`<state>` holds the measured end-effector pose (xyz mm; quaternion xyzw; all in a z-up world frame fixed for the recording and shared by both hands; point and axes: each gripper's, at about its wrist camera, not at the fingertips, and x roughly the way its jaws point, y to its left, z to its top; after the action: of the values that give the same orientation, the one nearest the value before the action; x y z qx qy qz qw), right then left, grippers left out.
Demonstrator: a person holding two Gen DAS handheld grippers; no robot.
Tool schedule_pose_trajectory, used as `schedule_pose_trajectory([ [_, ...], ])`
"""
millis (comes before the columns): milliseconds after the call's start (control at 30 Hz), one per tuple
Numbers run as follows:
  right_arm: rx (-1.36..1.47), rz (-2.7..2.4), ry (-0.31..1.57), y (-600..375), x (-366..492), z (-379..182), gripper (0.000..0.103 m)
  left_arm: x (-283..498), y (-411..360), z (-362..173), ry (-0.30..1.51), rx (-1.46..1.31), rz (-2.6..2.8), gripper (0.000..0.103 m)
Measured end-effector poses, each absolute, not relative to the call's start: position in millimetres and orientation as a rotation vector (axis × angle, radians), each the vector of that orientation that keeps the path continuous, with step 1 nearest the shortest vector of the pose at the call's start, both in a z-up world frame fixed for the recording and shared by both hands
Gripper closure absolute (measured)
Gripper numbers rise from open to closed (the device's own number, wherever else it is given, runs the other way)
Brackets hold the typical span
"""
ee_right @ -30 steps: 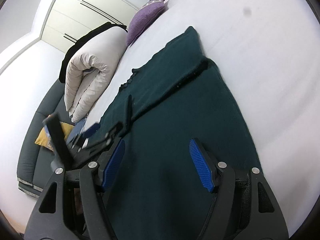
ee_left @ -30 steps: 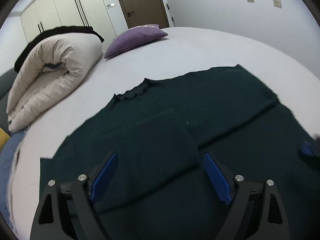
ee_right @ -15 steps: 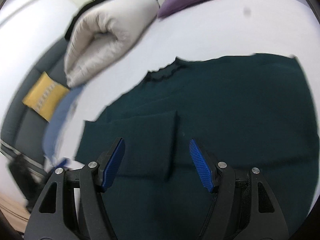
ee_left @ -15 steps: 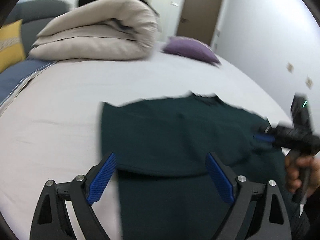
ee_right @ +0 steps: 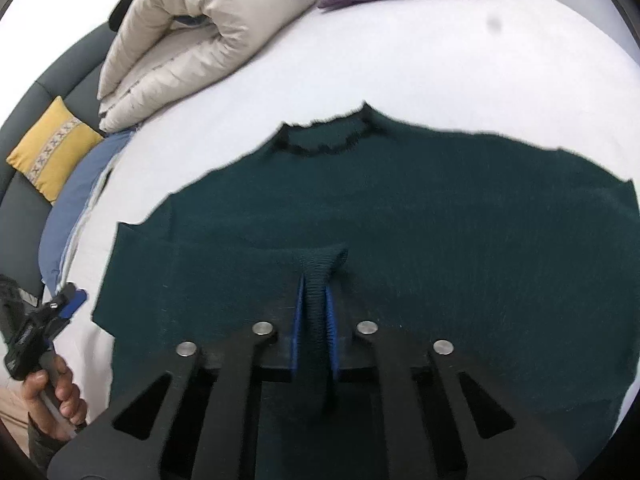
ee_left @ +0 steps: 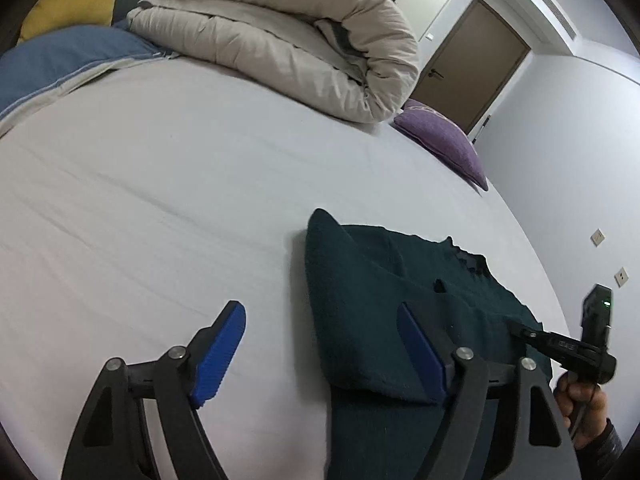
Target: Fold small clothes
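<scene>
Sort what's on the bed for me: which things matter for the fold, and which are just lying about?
In the job:
dark green sweater
right claw, shut on its ribbed cuff
left claw, open at the sweater's edge

Lying about:
rolled beige duvet
purple pillow
yellow cushion
blue bedding

White bed (ee_left: 180, 184) fills the frame; rolled beige duvet (ee_left: 288, 40) at the top, purple pillow (ee_left: 444, 140) right of it, yellow cushion (ee_right: 52, 148) far left, brown door (ee_left: 476, 68) upper right.
</scene>
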<state>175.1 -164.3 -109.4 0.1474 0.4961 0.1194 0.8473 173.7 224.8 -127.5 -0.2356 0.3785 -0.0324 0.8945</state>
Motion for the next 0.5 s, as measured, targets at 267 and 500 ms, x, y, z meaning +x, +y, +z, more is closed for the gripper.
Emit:
schedule_pose_trajectory([
  [267,0.343,0.226,0.978,-200,165,-84,0.096,199,225,-133,0.820,-0.490,-0.047,0.023],
  [500,0.324,0.187,0.982,-216,168,-93,0.096,239,204,-146,0.890,-0.424,-0.057,0.030],
])
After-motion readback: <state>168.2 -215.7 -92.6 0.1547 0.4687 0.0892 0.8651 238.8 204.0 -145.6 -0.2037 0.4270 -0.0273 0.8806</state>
